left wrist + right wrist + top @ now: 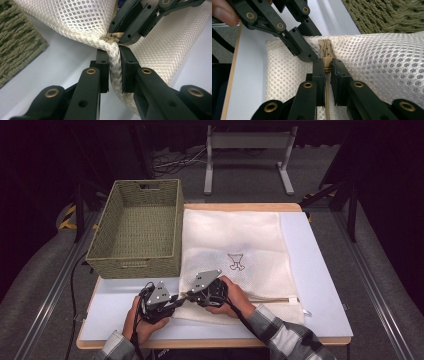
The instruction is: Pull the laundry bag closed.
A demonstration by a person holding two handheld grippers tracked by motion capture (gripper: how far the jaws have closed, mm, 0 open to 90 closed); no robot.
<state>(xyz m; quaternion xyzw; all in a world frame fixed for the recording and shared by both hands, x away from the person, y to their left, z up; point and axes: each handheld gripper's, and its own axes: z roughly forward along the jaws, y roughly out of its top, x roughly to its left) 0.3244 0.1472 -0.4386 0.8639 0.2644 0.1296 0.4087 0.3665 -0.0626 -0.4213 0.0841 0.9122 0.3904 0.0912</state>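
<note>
A white mesh laundry bag [235, 240] with a small dark print lies flat on the pale table [320, 285]. Its tan zipper [270, 298] runs along the near edge. My left gripper [179, 298] is at the bag's near left corner. In the left gripper view its jaws [115, 62] pinch the bunched mesh corner [113, 53]. My right gripper [189, 294] sits right beside it, tip to tip. In the right gripper view [327, 67] the pads are closed on the tan zipper pull [326, 60], with the left gripper [312, 56] just beyond.
An olive woven basket [135, 227] stands at the table's far left, touching the bag's left edge, and nothing lies in it. The table's near edge is close under both hands. A metal stand [247, 155] and cables are on the floor behind.
</note>
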